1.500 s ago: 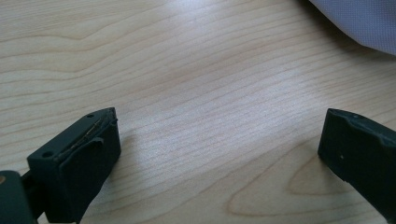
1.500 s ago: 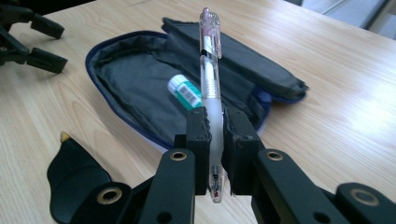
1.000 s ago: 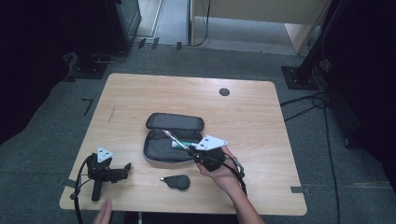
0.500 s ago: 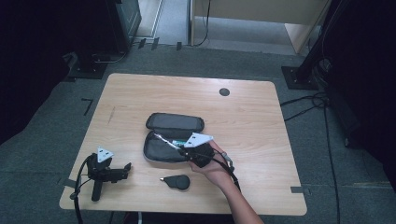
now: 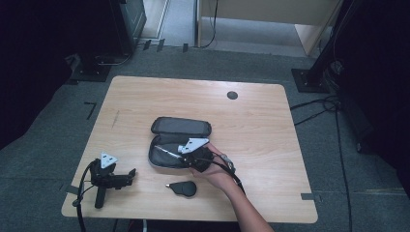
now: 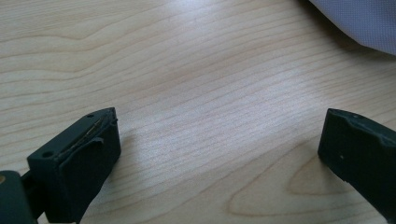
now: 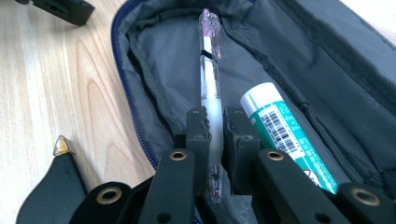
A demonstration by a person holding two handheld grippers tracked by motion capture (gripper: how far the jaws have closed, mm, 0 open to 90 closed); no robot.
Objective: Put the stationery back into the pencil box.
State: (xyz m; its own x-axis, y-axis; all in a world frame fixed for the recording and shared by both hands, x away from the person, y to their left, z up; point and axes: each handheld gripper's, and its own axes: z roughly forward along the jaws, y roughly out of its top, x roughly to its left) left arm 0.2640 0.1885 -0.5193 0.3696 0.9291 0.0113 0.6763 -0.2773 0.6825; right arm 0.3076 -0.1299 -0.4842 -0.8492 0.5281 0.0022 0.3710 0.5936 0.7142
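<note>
A slim, clear plastic pen is clamped between the black pads of the right gripper — its tip pointing to twelve o'clock over the grey fabric case (a green-labelled tube lies inside). The left gripper rests spread wide on pale wood-grain table.

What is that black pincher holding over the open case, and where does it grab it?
The right gripper pinches a clear pen near its tip end, over the open pencil case. The left gripper holds nothing.
</note>
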